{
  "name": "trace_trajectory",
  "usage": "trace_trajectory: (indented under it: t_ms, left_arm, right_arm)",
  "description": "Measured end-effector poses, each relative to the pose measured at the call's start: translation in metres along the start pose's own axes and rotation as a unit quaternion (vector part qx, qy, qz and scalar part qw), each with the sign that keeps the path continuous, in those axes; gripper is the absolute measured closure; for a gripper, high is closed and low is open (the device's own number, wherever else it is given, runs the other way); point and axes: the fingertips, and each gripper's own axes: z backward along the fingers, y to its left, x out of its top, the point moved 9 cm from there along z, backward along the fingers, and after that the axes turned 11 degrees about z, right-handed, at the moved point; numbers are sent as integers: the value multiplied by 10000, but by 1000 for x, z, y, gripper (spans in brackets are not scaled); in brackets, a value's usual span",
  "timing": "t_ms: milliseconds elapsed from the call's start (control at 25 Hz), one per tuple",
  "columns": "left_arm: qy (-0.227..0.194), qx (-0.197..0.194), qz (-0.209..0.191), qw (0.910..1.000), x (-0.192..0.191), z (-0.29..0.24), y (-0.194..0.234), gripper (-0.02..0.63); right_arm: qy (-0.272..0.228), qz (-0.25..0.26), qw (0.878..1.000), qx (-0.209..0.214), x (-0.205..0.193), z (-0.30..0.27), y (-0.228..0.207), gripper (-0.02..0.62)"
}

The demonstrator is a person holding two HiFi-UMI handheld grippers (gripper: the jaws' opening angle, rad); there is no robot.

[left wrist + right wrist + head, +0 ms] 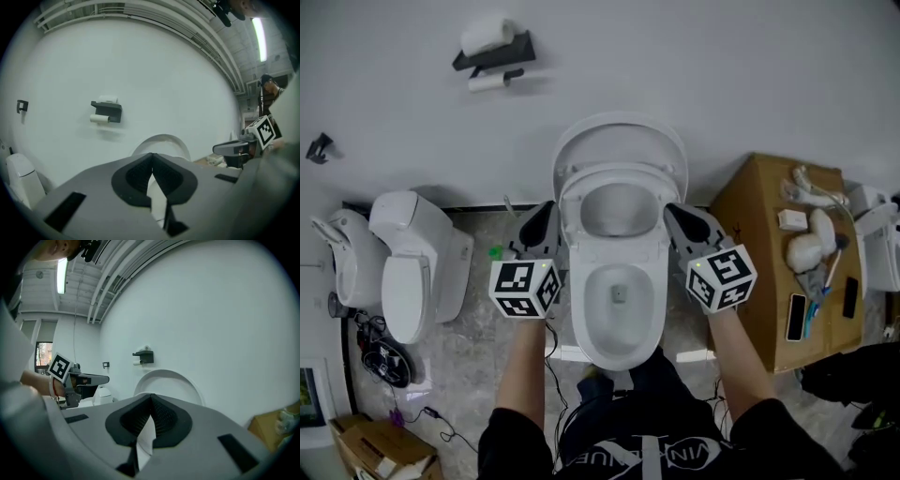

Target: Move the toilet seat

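Toilet seat, frame centre: stiff, slick, hinged; best taken at side rims. Left gripper, right gripper: jaws closed, empty.

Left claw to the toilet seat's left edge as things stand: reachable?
Probably yes. The left claw sits right beside the left edge of the raised toilet seat, and the head view shows nothing between them. Its jaws are shut, so it would likely push or lift the edge rather than clamp it unless opened.

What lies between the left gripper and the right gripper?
The toilet seat lies between them: left gripper at one side, right gripper at the other. The head view shows this.
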Motion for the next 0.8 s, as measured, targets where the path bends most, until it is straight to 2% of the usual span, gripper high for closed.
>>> trace_trajectory:
  t_ms: [520, 800]
  left_arm:
    - [-170, -366, 59, 9992, 8, 80, -23, 601]
    - [-249, -385, -9, 9989, 1, 106, -32, 603]
  right_arm:
    - [-370, -158, 9990, -215, 21, 64, 58, 586]
    - [-533, 11, 9983, -219, 29, 89, 77, 586]
